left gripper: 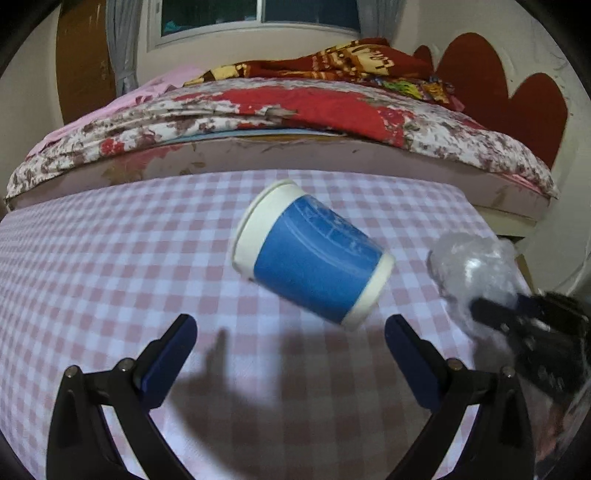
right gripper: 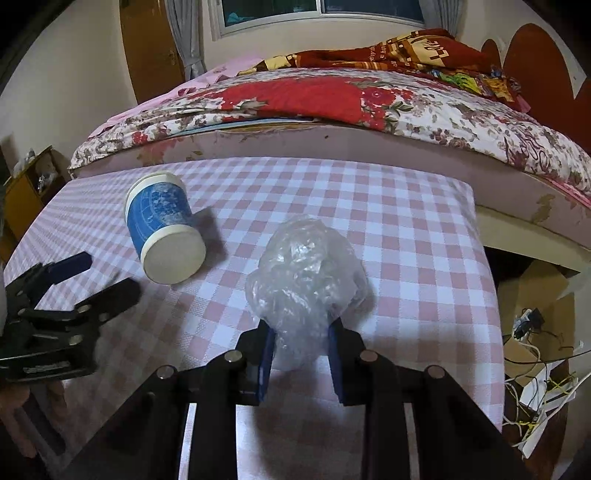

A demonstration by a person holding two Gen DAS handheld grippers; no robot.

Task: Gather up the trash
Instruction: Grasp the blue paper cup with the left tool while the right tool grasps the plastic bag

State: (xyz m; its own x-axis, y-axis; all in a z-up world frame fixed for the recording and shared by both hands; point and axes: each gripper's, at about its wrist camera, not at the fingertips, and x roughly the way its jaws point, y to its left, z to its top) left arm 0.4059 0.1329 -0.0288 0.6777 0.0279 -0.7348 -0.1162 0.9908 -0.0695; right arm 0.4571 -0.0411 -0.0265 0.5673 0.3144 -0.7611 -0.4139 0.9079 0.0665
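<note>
Right hand-held gripper (right gripper: 301, 354): jaws pinched onto crumpled clear plastic wrap (right gripper: 306, 273), mid-tabletop (right gripper: 424, 258). Left hand-held gripper (left gripper: 290, 349): jaws wide apart, nothing held. Blue paper cup (left gripper: 310, 254) on side, at 12 o'clock from left fingers, untouched.

Pink checked tablecloth (right gripper: 406, 258), floral bedspread (right gripper: 443, 110), red patterned blanket (right gripper: 406, 51), window (right gripper: 317, 11), tangled cables (right gripper: 535, 406)

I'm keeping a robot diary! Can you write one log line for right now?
left gripper: open, near tipped blue cup | right gripper: shut on crumpled plastic wrap | checkered tablecloth: cup uncollected
</note>
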